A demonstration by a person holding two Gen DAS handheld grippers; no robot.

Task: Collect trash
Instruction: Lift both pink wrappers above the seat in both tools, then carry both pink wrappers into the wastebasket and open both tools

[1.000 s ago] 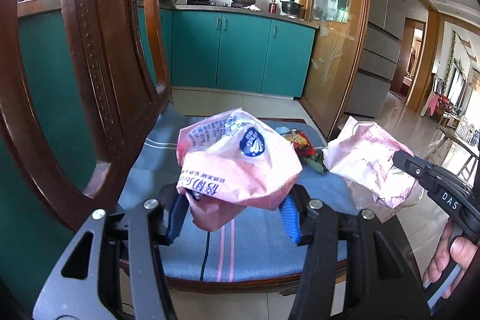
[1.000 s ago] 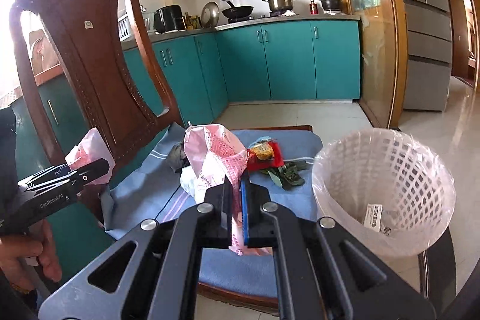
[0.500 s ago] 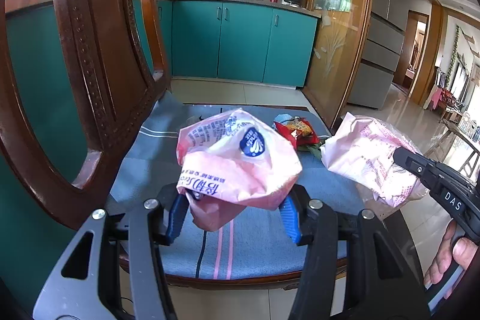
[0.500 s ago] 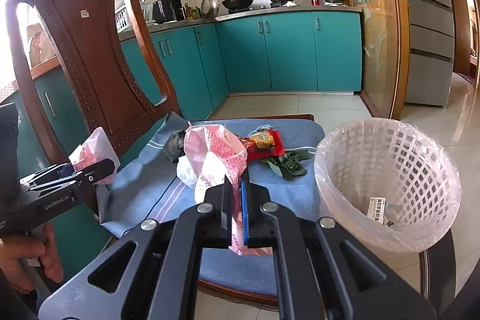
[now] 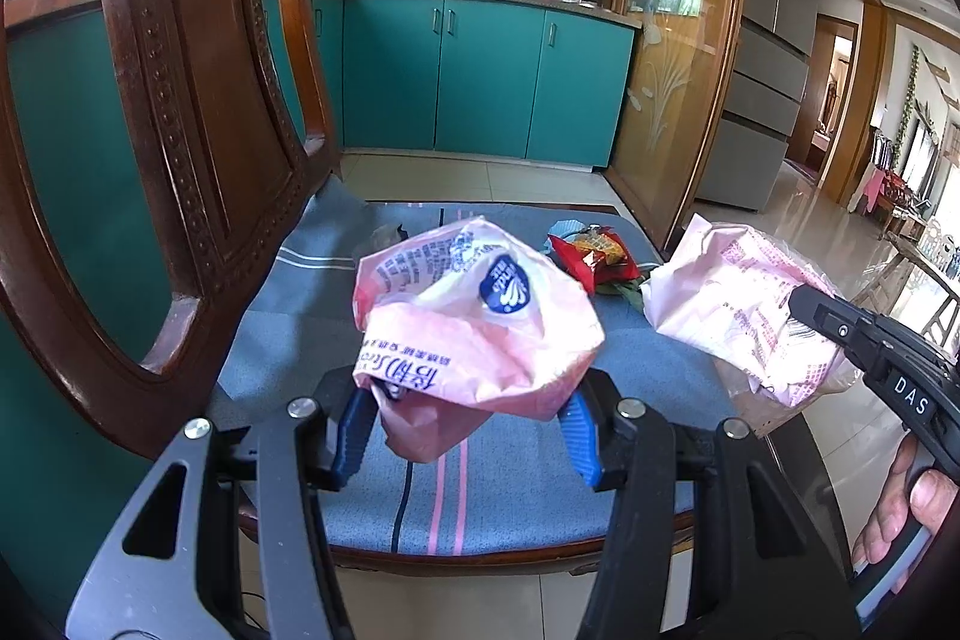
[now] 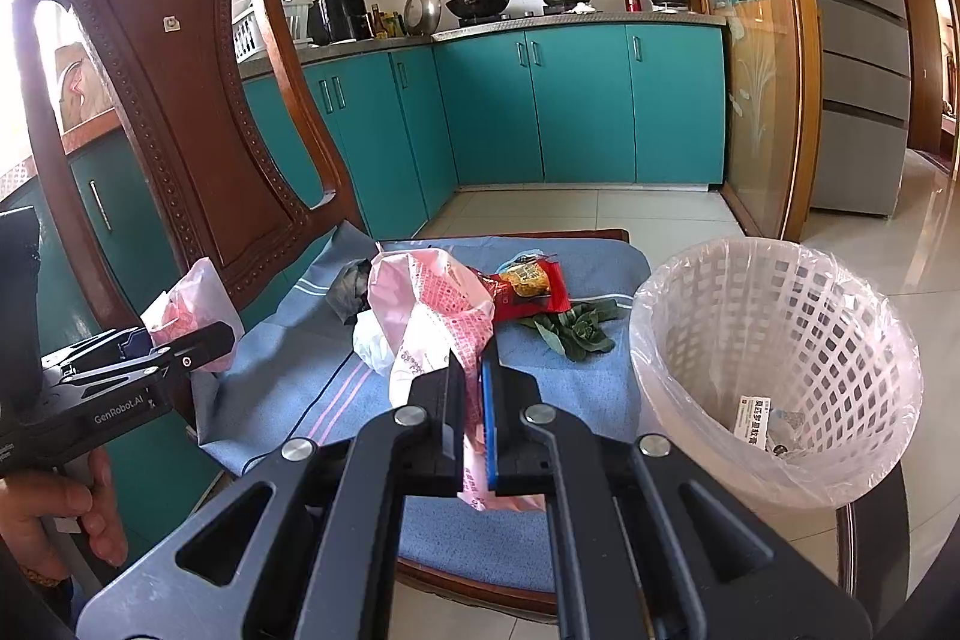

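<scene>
Left gripper (image 5: 465, 436) clamps crumpled pink tissue-pack wrapper (image 5: 474, 322) over blue seat cushion (image 5: 498, 490) | right gripper (image 6: 474, 388) pinches pink printed plastic bag (image 6: 432, 316) | we carry both rightward over white lattice bin (image 6: 774, 340), clearing its rim, then release | red snack packet (image 6: 531, 283), probably wilted leaves (image 6: 576, 325) remain | chair back crowds left.

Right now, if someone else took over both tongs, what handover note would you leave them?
Left tongs: shut on a crumpled pink wrapper, held above the chair cushion.
Right tongs: shut on a pink printed plastic bag.
White mesh bin, right of the chair, holds only a few scraps.
Left to do: drop both pieces in, then collect the red snack packet, green leaves and grey scrap from the cushion.
</scene>
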